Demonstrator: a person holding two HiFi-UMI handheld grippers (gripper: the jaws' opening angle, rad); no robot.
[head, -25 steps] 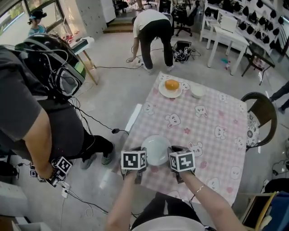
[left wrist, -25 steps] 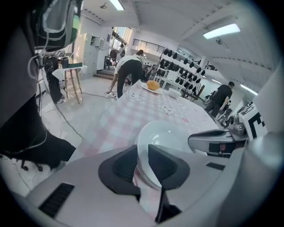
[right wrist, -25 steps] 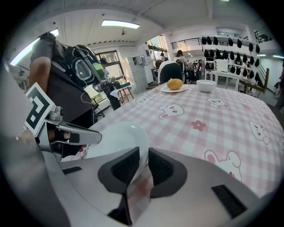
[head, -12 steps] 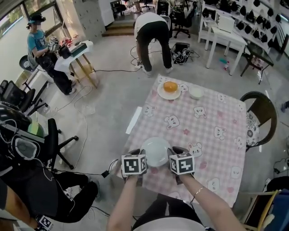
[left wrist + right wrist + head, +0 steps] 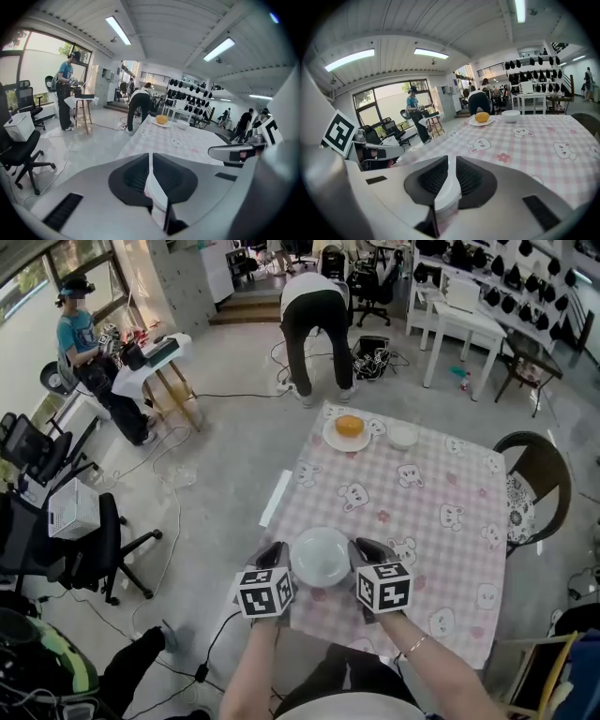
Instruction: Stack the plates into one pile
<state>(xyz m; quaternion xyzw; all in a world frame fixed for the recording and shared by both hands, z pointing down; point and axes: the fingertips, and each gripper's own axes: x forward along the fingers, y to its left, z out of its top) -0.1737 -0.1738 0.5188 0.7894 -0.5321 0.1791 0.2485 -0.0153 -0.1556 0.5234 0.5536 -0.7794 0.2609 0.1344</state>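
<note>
My left claw (image 5: 279, 556) and right claw (image 5: 361, 555), jaws just closing in, each pinch an opposite rim of the round white ceramic plate (image 5: 321, 557) over the pink checked table's (image 5: 441, 512) near edge, keeping it level and balanced.

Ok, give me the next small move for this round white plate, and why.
Probably carry the round white plate forward toward the far white plate. The left gripper and right gripper, jaws just closed further, pinch its opposite rims. There is round orange food on the far plate, so aim beside it, not on top.
</note>
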